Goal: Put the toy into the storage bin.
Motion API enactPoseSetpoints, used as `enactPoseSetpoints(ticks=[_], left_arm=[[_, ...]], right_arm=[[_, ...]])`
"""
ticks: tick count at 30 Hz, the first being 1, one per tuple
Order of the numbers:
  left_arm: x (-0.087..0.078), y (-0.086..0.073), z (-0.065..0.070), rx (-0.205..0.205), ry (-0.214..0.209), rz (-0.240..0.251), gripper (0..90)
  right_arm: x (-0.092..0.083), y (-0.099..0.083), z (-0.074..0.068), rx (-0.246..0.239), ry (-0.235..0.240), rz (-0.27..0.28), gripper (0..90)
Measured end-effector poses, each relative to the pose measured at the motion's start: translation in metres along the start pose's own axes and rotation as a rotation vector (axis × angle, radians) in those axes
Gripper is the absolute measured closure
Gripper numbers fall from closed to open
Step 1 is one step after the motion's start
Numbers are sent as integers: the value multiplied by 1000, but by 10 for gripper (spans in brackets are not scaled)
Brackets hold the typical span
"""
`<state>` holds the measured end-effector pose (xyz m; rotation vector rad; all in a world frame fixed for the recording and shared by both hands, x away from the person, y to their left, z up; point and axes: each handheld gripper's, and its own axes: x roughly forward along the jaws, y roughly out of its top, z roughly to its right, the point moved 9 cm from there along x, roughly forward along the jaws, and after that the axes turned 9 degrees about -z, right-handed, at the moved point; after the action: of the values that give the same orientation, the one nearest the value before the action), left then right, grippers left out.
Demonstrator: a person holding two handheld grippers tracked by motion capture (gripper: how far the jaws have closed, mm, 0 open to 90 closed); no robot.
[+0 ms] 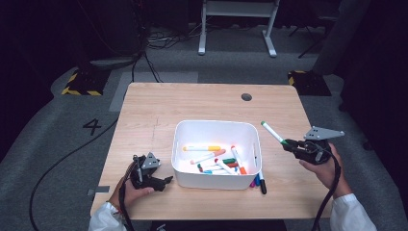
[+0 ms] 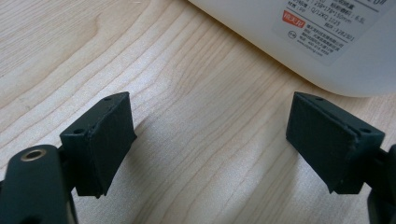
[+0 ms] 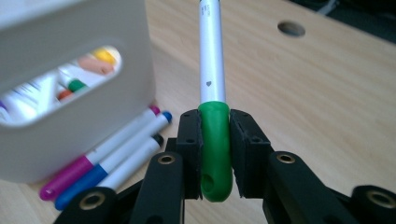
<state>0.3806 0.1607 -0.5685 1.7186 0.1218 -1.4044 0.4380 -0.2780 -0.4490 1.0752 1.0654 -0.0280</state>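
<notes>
Light wooden table, white plastic bin of markers at centre. Right gripper clamped on green cap of white-barrelled marker, raised right of bin. Light, stiff, slick barrel; cap grip looks sound. Left gripper wide open, empty, beside bin.

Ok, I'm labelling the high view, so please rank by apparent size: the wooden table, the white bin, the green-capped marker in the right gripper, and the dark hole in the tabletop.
1. wooden table
2. white bin
3. green-capped marker, held in the right gripper
4. dark hole
</notes>
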Motion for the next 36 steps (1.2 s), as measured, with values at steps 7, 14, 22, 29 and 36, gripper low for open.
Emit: enactPoseSetpoints(ticks=[7, 14, 22, 29, 36], left_arm=[[0, 0, 0, 0, 1, 1, 154], [0, 0, 0, 0, 0, 1, 154], [0, 0, 0, 0, 0, 1, 154], [0, 0, 0, 0, 0, 1, 154], [0, 0, 0, 0, 0, 1, 155]], right_arm=[[-21, 39, -15, -96, 21, 36, 752], [-28, 69, -37, -163, 37, 54, 752], [-17, 92, -65, -235, 88, 57, 752], [2, 102, -98, -321, 158, 9, 752], [24, 105, -128, -375, 231, -51, 751]])
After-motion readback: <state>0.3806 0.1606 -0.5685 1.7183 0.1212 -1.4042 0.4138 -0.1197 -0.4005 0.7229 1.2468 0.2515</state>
